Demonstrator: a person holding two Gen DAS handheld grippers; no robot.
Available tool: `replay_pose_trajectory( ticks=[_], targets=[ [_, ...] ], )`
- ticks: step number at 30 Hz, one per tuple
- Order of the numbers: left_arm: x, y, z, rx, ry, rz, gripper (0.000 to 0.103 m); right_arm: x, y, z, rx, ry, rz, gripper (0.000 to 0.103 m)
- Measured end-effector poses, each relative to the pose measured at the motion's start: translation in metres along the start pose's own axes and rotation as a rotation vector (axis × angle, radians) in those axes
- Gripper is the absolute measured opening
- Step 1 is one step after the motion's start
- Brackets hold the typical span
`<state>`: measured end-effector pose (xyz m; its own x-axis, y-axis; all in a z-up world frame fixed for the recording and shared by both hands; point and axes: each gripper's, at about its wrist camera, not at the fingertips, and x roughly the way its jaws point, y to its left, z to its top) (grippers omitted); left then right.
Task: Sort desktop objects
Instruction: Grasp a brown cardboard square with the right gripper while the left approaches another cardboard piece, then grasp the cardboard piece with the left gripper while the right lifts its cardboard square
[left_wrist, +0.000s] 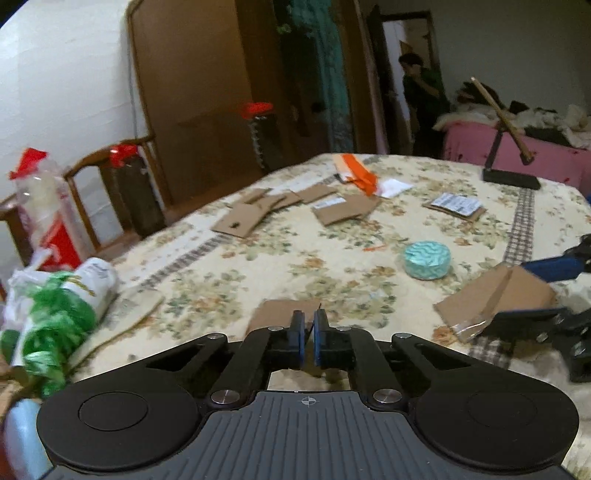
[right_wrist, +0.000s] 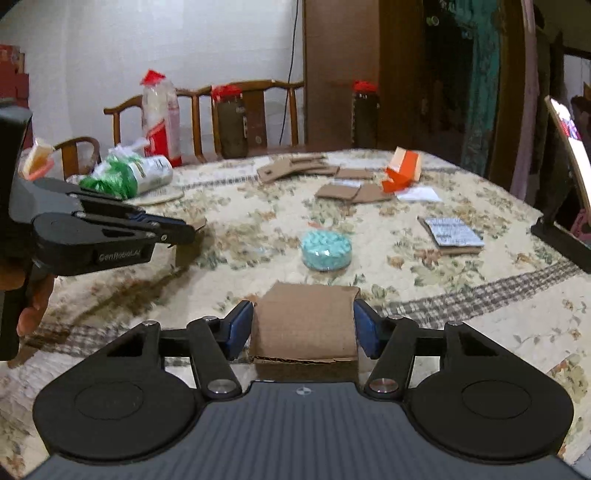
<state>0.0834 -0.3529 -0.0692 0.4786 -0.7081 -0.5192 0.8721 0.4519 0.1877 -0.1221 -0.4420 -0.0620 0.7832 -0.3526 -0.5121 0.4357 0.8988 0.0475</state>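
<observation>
My left gripper (left_wrist: 309, 318) is shut, its fingers pinching the edge of a flat cardboard piece (left_wrist: 275, 314) near the table's front; it also shows in the right wrist view (right_wrist: 184, 230). My right gripper (right_wrist: 303, 321) is open, with a cardboard piece (right_wrist: 306, 317) lying between its fingers; that piece shows in the left wrist view (left_wrist: 496, 295). A round teal container (right_wrist: 325, 250) sits on the floral tablecloth (right_wrist: 258, 206) just beyond. More cardboard pieces (left_wrist: 251, 214) and an orange box (right_wrist: 402, 171) lie farther back.
A green and white bag (left_wrist: 55, 314) lies at the left table edge. A packet on cardboard (right_wrist: 452, 232) lies at the right. A black stand (left_wrist: 511, 177) holds a tilted screen (right_wrist: 569, 155). Wooden chairs (right_wrist: 255, 96) with jars stand behind the table.
</observation>
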Motion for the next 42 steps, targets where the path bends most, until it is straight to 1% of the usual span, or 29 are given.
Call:
replay_pose_trajectory(
  ticks=[5,7,10,12,15,17,23,27,29,31,32,33,35,37,42],
  targets=[
    [-0.005,0.01,-0.006,-0.028,0.0,0.005,0.0,-0.006,0.004,0.004,-0.026,-0.02,0.002,0.064],
    [-0.005,0.008,-0.007,-0.016,0.003,0.007,0.0,-0.005,0.002,0.004,-0.017,-0.031,-0.005,0.064],
    [-0.003,0.004,-0.01,0.006,0.011,0.009,0.0,0.0,-0.002,0.0,-0.007,-0.015,0.008,0.064],
    [-0.005,0.005,-0.012,0.003,0.007,0.012,0.0,0.001,-0.005,-0.004,0.005,-0.014,0.007,0.064],
    [-0.014,0.01,-0.011,-0.008,-0.019,0.034,0.0,-0.001,-0.007,-0.007,0.013,-0.024,0.003,0.064],
    [-0.023,0.015,-0.008,-0.012,-0.046,0.041,0.0,-0.005,-0.009,-0.006,0.029,-0.044,0.015,0.064],
    [-0.049,0.038,0.007,-0.05,-0.117,0.087,0.0,-0.017,-0.005,0.014,0.03,-0.106,0.03,0.064],
    [-0.062,0.044,0.01,-0.057,-0.134,0.111,0.0,-0.018,0.003,0.021,0.021,-0.122,0.044,0.064],
    [-0.062,0.044,0.008,-0.065,-0.123,0.095,0.001,-0.017,0.007,0.023,0.01,-0.123,0.039,0.064],
    [-0.055,0.038,0.004,-0.067,-0.107,0.096,0.009,-0.014,0.009,0.02,-0.011,-0.126,0.018,0.064],
    [-0.049,0.034,0.002,-0.065,-0.094,0.092,0.022,-0.013,0.009,0.018,-0.017,-0.121,0.008,0.064],
    [-0.041,0.03,0.0,-0.069,-0.072,0.073,0.025,-0.011,0.008,0.014,-0.022,-0.113,-0.002,0.064],
    [-0.027,0.021,-0.002,-0.056,-0.043,0.069,0.026,-0.005,0.0,0.006,-0.015,-0.08,-0.018,0.064],
    [-0.016,0.014,-0.003,-0.036,-0.027,0.064,0.026,-0.003,-0.005,0.0,-0.01,-0.072,-0.038,0.064],
    [-0.008,0.019,-0.005,-0.087,-0.024,0.048,0.027,-0.002,-0.017,-0.005,0.002,-0.066,-0.049,0.064]
  ],
)
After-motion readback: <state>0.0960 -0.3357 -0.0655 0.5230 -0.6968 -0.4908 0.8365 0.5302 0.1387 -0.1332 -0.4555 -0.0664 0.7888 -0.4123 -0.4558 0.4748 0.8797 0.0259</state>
